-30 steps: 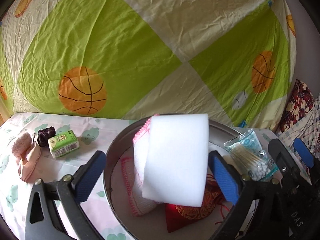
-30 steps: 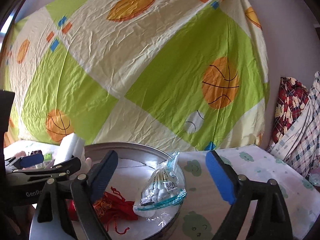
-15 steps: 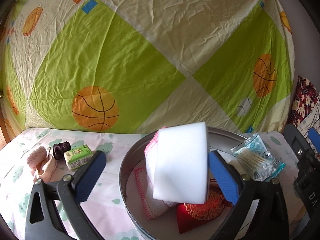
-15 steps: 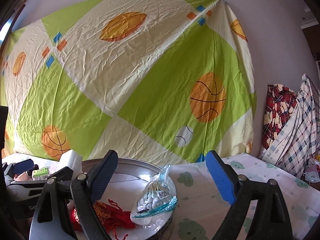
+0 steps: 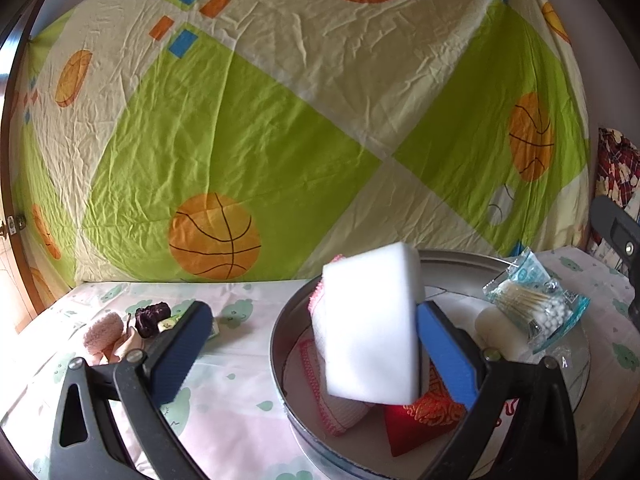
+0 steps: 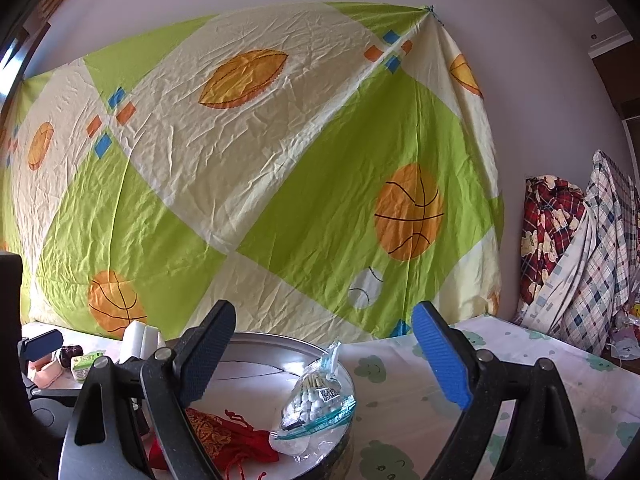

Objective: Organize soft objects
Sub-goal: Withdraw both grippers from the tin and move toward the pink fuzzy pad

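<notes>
Two views differ: only left shows my left gripper (image 5: 304,352) jaws wide, white sponge (image 5: 370,322) leaning on one. Right gripper (image 6: 324,356) wide. Round tin (image 5: 282,340) holds red pouch (image 5: 428,416), swab bag (image 5: 536,308).

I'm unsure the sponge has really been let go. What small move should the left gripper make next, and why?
Probably back the left gripper away from the white sponge. Its jaws stand wide apart, yet the sponge leans against the right finger's pad, tilted over the round tin. Easing off should let it settle among the red pouch and pink-edged cloth.
</notes>
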{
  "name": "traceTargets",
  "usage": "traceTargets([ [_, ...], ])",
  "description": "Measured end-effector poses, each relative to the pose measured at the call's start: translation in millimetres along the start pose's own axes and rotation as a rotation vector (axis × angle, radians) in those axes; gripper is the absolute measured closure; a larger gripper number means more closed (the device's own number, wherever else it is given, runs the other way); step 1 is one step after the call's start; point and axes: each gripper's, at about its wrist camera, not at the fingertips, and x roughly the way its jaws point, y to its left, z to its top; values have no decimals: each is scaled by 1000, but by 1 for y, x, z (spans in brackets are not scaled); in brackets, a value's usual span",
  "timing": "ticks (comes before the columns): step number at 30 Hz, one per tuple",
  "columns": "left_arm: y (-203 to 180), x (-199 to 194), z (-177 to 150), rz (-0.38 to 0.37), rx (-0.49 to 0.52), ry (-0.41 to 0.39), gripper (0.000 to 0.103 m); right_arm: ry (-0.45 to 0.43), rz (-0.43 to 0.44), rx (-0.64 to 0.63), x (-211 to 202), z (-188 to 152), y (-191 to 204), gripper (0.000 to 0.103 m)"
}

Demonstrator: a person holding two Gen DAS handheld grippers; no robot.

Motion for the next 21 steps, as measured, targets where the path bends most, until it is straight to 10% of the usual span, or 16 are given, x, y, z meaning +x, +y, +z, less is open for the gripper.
traceTargets([
  [21, 23, -11, -9, -11, -63, 31, 0, -81, -114, 39, -24, 1, -9, 11],
])
